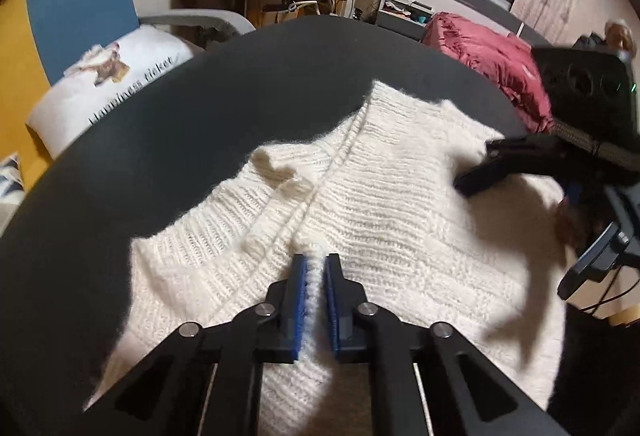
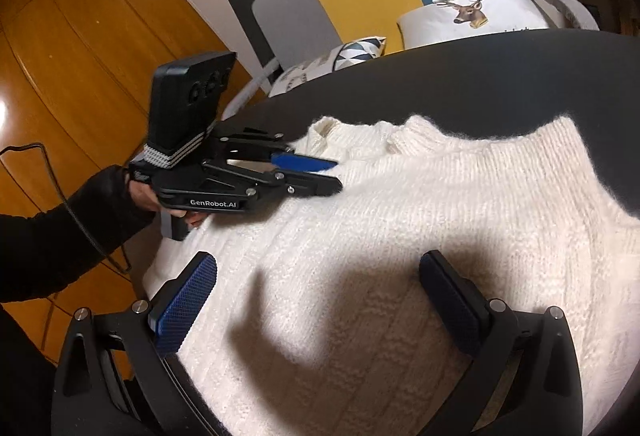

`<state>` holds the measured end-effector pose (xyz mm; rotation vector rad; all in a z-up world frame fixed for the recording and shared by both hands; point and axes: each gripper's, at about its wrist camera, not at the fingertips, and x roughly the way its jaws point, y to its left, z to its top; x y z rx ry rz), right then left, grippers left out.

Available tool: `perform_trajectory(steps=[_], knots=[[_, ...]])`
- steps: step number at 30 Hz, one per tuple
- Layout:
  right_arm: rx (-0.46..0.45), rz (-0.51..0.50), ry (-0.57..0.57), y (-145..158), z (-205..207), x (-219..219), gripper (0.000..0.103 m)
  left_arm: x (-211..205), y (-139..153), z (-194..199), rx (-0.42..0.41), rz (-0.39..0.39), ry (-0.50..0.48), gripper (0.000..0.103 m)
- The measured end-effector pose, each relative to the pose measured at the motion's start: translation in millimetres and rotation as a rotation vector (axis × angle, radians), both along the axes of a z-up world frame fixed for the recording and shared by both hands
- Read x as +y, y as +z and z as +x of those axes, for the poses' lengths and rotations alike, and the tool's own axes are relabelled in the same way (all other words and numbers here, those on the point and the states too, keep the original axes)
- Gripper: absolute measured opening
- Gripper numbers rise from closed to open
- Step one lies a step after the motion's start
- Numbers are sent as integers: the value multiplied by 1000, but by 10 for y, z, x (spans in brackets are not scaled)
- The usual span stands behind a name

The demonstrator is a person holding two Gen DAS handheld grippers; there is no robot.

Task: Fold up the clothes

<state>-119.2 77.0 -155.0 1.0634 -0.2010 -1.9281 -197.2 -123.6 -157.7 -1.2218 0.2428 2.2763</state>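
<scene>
Left wrist view: one white knit sweater (image 1: 400, 220) spread on one dark round table (image 1: 200, 116); left gripper (image 1: 316, 268) low over it, nearly closed, pinching a raised ridge of knit. Right wrist view: right gripper (image 2: 316, 272) spread wide above the sweater (image 2: 440, 236), holding nothing; one hand (image 2: 146, 196) gripping the left gripper's handle

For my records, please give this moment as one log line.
left gripper: shut on sweater | right gripper: open above sweater | table: sweater partly folded
</scene>
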Motion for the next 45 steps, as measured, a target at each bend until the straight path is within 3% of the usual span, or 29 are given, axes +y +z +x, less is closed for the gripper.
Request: perform_trajectory(steps=[2, 5, 9, 10, 14, 19, 22, 25, 28, 30, 33, 40, 42, 43, 45], knots=[[55, 45, -25, 112, 33, -38, 103, -23, 52, -3, 35, -6, 49, 6], [130, 71, -41, 240, 30, -101, 103, -81, -40, -83, 9, 9, 134, 7], [71, 193, -55, -49, -81, -239, 103, -122, -101, -126, -18, 30, 185, 8], [101, 199, -54, -70, -50, -256, 103, -127, -97, -124, -20, 36, 187, 8], [139, 272, -30, -14, -2, -357, 103, -224, -45, -111, -39, 80, 208, 22], [186, 218, 67, 237, -55, -422, 103, -488, 281, 68, 68, 160, 291, 22], [136, 177, 102, 249, -237, -491, 103, -691, 406, 278, 87, 248, 276, 22], [83, 221, 122, 101, -467, -602, 103, -712, 286, 452, 55, 192, 241, 22], [33, 277, 33, -226, -717, -612, 103, -719, 125, 547, 27, 116, 248, 22], [43, 210, 3, -226, -736, -559, 103, -779, 150, 581, 56, 129, 263, 23], [58, 218, 5, -222, -705, -576, 103, -844, 188, 504, 75, 101, 274, 27], [58, 206, 10, -255, -695, -547, 103, -650, -7, 200, -6, -15, 114, 34], [54, 197, 8, -242, -696, -530, 103, -655, -29, 173, -2, -17, 138, 26], [54, 195, 8, -235, -695, -525, 103, -666, -41, 166, 3, -25, 165, 7], [58, 199, 7, -222, -687, -528, 103, -680, -59, 160, 16, -41, 218, 5]])
